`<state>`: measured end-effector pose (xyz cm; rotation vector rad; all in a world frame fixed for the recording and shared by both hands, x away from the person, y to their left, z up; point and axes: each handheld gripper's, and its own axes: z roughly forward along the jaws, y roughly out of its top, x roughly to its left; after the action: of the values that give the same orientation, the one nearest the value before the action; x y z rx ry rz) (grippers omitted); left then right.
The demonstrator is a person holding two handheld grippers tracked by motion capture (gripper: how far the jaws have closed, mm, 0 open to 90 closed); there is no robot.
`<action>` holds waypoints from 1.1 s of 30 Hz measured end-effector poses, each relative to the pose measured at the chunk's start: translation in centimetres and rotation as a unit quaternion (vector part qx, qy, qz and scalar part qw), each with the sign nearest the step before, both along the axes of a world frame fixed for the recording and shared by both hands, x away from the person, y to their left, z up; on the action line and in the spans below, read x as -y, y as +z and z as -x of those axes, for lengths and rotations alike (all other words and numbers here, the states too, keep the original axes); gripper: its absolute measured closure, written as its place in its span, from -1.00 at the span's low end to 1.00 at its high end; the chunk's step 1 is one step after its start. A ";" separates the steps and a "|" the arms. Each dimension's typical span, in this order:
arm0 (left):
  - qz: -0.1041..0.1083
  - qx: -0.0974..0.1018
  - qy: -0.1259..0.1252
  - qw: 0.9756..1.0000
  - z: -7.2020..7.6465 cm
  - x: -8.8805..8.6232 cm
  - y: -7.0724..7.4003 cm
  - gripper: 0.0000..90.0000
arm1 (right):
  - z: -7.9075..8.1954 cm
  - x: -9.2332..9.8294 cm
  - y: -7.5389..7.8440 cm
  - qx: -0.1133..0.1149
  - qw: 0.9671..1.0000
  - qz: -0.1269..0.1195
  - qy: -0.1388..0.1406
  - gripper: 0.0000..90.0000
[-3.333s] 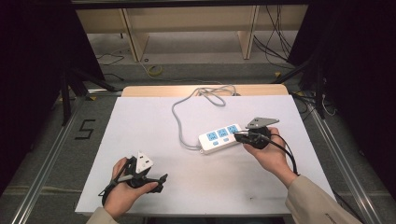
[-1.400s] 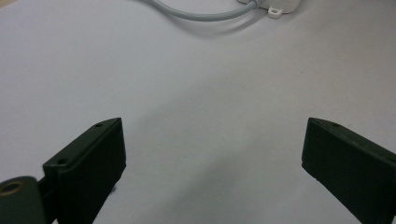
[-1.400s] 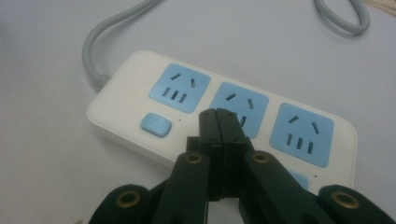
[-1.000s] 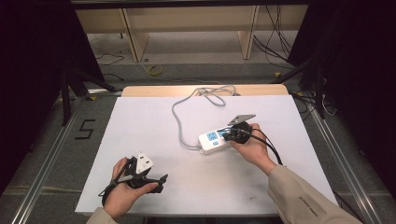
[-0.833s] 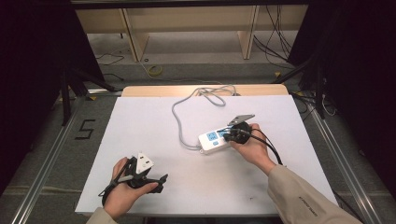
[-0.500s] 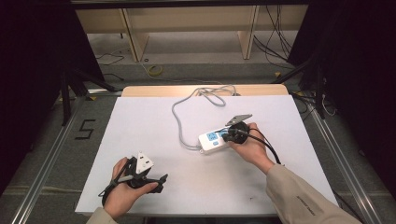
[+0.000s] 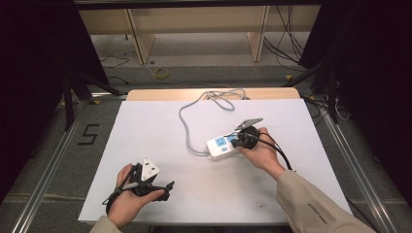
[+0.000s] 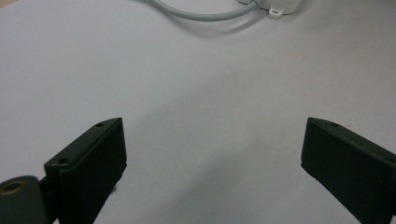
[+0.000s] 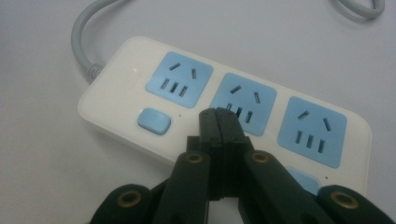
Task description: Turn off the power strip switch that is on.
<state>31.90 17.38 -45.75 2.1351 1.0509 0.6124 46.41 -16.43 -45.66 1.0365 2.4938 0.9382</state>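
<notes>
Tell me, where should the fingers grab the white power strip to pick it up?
Probably across its two long sides, coming straight down from above. The power strip lies flat on the table, so its narrow width should fit between open fingers. Aim near the middle, between the blue sockets, so it stays balanced. Keep away from the end where the grey cord comes out, since the cord could tug it crooked.

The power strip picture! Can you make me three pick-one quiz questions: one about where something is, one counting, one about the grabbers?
1. Where does the power strip lie?
A. on the white table
B. on the floor
C. on a shelf

2. How many blue outlet faces does it have?
A. one
B. three
C. five

3. How are the right gripper's jaws?
A. wide open
B. holding a plug
C. shut together

Answers: 1 A, the high view shows it on the tabletop. 2 B, the right gripper view shows three. 3 C, the jaws meet with nothing between.
</notes>
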 end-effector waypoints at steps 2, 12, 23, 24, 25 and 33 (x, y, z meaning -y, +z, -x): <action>0.000 0.000 0.000 1.000 0.0 0.0 0.0 -0.86 | -0.1 0.0 0.0 -0.004 1.000 -0.004 -0.003 1.00; 0.000 0.000 0.000 1.000 0.0 0.0 0.0 -0.86 | -0.1 -0.1 0.1 -0.005 1.000 0.004 -0.001 1.00; 0.000 0.000 0.000 1.000 0.0 0.0 0.0 -0.86 | -0.1 -0.2 0.2 -0.010 1.000 0.009 -0.003 1.00; 0.000 0.000 0.000 1.000 0.0 0.0 0.0 -0.86 | -0.2 -0.2 0.2 -0.012 1.000 0.010 -0.003 1.00; 0.000 -0.001 0.001 1.000 0.0 0.0 0.0 -0.86 | -0.2 -0.2 0.3 -0.012 1.000 0.010 -0.003 1.00; 0.000 0.000 0.001 1.000 0.0 0.0 0.0 -0.86 | -0.3 -0.3 0.3 -0.016 1.000 0.010 -0.007 1.00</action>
<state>31.89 17.38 -45.77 2.1343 1.0529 0.6121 46.68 -16.16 -45.40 1.0705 2.5134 0.8982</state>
